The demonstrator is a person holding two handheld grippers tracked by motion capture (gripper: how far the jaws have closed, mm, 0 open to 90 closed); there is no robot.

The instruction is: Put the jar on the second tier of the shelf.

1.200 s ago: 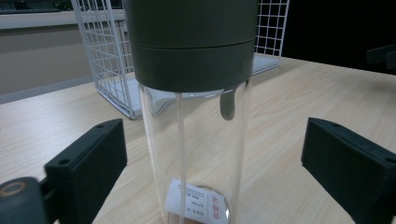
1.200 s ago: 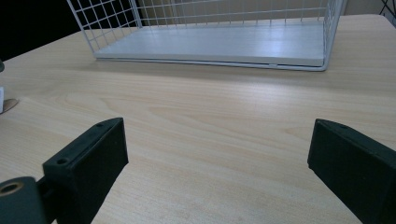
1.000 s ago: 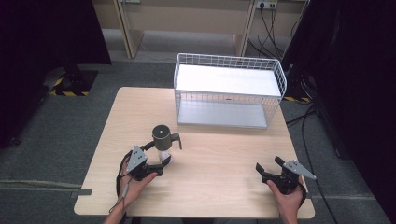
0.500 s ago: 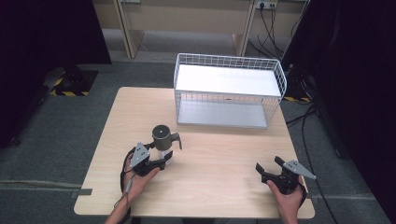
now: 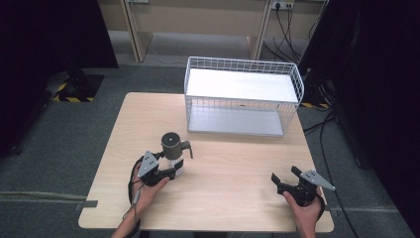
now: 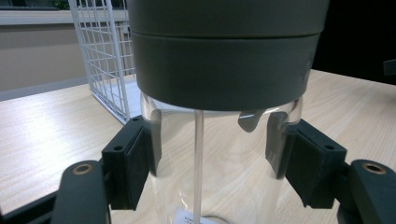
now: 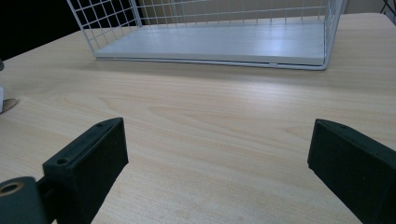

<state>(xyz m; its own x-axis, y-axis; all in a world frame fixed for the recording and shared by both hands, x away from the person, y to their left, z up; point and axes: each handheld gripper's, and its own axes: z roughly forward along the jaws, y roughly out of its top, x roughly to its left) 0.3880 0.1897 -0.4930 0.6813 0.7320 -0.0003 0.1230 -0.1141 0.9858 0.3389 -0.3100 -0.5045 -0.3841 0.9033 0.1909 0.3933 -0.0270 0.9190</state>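
- The clear glass jug with a grey lid and side handle stands upright on the pale wooden table, in front of the white wire basket towards its left end; a thin rod runs down inside
- The left gripper has just closed, its pads pressing the jug's glass wall below the lid
- The right gripper, well right of the jug, has its jaws wide apart over bare wood
- A white shelf board lies in the basket

Bare desk lies open between the glass jug at near left and the right gripper. The wire basket blocks the far centre and right; the far left corner is open.
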